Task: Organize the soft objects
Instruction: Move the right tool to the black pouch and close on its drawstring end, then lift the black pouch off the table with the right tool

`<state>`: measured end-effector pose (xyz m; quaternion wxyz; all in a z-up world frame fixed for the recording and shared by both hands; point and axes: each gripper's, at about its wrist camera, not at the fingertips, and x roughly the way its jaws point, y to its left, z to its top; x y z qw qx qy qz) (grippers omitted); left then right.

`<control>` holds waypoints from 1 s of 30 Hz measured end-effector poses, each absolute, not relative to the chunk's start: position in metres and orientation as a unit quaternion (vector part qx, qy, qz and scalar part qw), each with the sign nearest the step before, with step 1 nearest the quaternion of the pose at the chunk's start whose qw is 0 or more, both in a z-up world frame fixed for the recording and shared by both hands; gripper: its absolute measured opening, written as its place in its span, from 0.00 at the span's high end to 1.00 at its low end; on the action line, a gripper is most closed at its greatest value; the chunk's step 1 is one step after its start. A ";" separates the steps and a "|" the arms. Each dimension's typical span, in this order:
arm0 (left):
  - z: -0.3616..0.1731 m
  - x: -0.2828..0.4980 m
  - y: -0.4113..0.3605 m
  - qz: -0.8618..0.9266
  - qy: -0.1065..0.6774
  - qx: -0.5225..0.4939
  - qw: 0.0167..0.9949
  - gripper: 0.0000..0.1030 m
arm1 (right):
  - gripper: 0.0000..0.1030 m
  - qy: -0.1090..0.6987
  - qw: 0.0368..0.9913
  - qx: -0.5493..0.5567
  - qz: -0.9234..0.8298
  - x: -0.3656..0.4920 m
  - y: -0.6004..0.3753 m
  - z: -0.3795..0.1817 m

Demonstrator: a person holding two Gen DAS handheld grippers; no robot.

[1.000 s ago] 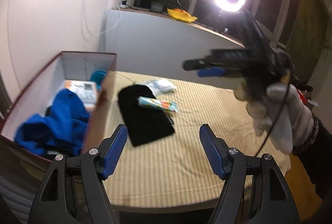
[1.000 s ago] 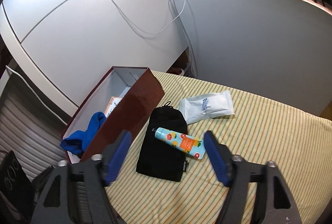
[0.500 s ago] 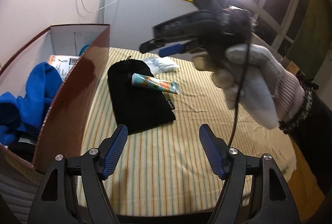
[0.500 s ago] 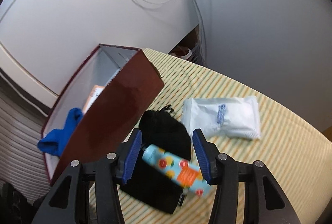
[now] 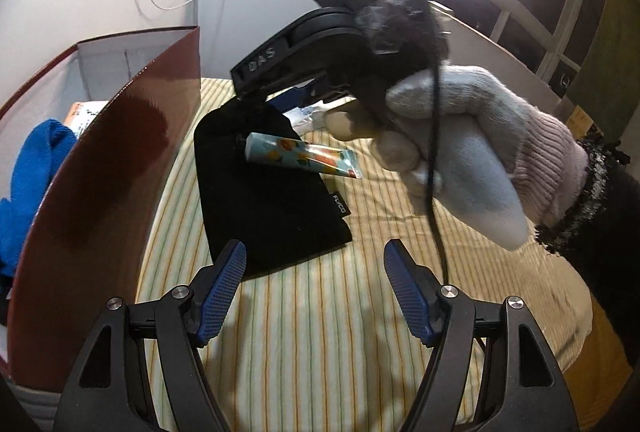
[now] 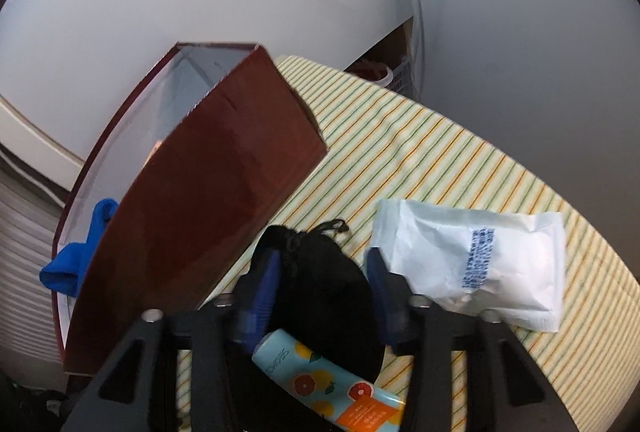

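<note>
A black drawstring pouch (image 5: 264, 188) lies flat on the striped cloth, with a fruit-patterned tube (image 5: 300, 155) across it. My right gripper (image 6: 324, 284) is open, its fingers astride the pouch's (image 6: 320, 272) top end, just past the tube (image 6: 328, 388). It also shows in the left wrist view (image 5: 296, 96), held by a gloved hand. A white soft packet (image 6: 472, 264) lies just right of it. My left gripper (image 5: 316, 292) is open and empty over the cloth below the pouch.
A dark red box (image 5: 116, 168) stands left of the pouch, holding blue cloth (image 5: 28, 176) and a printed packet. In the right wrist view the box (image 6: 208, 200) is close to my left finger. The striped table (image 5: 320, 352) edge runs along the right.
My right gripper has come down and forward over the tube to the pouch's top end. My left gripper moved closer to the table; both stayed open.
</note>
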<state>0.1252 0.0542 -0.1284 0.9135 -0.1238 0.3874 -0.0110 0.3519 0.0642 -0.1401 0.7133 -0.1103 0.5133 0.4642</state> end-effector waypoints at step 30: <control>-0.115 0.114 0.050 -0.033 0.379 -0.122 0.917 0.32 | 0.89 0.467 0.778 -0.032 0.419 0.292 -0.112 -0.095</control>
